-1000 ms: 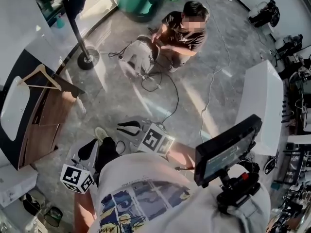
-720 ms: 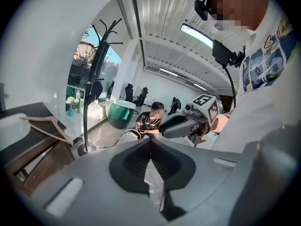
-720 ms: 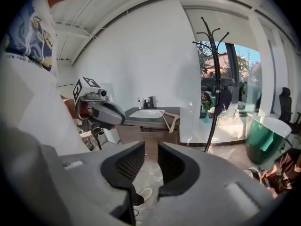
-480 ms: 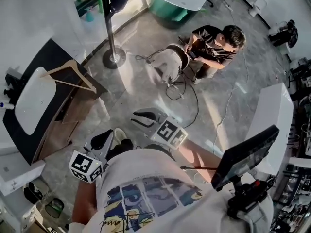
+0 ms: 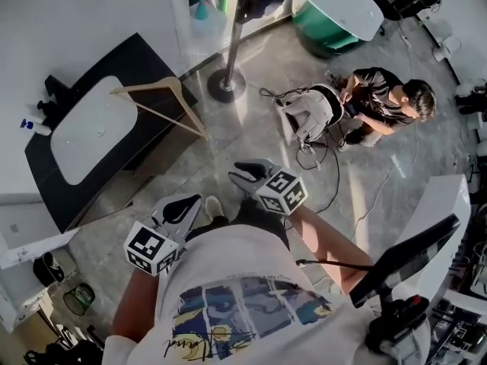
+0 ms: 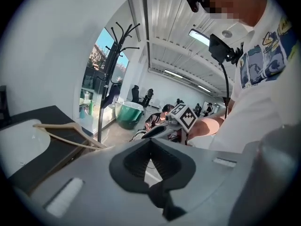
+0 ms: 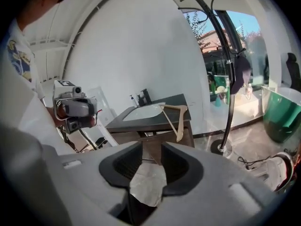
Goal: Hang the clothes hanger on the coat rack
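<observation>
A wooden clothes hanger (image 5: 163, 105) lies on the dark vanity top (image 5: 144, 67), one arm sticking out over the front edge; it also shows as the hanger (image 6: 70, 135) and the hanger (image 7: 176, 117). The coat rack (image 5: 232, 36) stands on a round base just right of the vanity, seen too as the rack (image 6: 106, 93) and the rack (image 7: 225, 79). My left gripper (image 5: 179, 210) hangs over the floor short of the vanity, its jaws (image 6: 150, 147) shut and empty. My right gripper (image 5: 251, 175) is beside it, its jaws (image 7: 151, 154) opening with nothing between them.
A white sink basin (image 5: 99, 128) is set in the vanity. A person (image 5: 384, 101) crouches on the floor by a grey device (image 5: 312, 109) with cables. A green tub (image 5: 335, 21) stands behind the rack, and a white table (image 5: 453, 211) is at the right.
The head view has swung left, so the vanity, hanger and rack now sit nearer the middle. Both grippers have moved forward toward the vanity. The right jaws show a wider gap.
</observation>
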### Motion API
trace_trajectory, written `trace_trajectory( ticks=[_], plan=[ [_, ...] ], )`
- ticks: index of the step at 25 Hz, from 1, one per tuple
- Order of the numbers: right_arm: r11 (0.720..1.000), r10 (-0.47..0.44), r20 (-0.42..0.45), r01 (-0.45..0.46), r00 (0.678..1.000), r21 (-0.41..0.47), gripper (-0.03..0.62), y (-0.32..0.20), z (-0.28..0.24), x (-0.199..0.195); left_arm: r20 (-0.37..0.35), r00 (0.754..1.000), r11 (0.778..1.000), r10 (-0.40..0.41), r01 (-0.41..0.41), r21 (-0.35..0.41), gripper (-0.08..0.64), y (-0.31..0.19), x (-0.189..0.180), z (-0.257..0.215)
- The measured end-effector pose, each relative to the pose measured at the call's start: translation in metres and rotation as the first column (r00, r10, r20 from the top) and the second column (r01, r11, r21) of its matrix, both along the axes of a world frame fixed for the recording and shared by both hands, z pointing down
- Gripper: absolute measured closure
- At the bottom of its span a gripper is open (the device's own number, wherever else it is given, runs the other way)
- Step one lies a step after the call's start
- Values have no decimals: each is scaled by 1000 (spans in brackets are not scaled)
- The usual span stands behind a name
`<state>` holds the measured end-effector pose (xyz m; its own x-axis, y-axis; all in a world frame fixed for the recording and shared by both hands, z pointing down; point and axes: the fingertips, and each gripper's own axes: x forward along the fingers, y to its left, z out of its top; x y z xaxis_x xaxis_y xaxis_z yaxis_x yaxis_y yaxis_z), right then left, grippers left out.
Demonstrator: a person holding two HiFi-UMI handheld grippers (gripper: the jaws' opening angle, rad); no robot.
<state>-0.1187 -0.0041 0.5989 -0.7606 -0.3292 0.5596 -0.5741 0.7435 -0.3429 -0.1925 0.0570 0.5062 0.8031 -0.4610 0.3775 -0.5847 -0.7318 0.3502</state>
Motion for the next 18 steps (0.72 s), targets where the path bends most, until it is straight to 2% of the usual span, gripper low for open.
trace_trajectory(
  ticks=[6,10,14,18],
  plan=[
    [992,50,32,-46,998,-122,436,-63,46,-26,11,996,996,-83,83,-7,557,-12,-31,3],
    [971,80,79,-59,994,-231,399,-104,78,-47,33,992,992,-124,124,-18,557,-17,-47,5],
    [920,157,187,-74,970,-385,371,-141,108,-68,49,984,984,-171,173,-34,557,-20,-63,6],
    [862,183,260,-28,948,-506,339,-166,138,-92,73,971,971,-227,231,-58,557,-23,-82,9]
  ],
)
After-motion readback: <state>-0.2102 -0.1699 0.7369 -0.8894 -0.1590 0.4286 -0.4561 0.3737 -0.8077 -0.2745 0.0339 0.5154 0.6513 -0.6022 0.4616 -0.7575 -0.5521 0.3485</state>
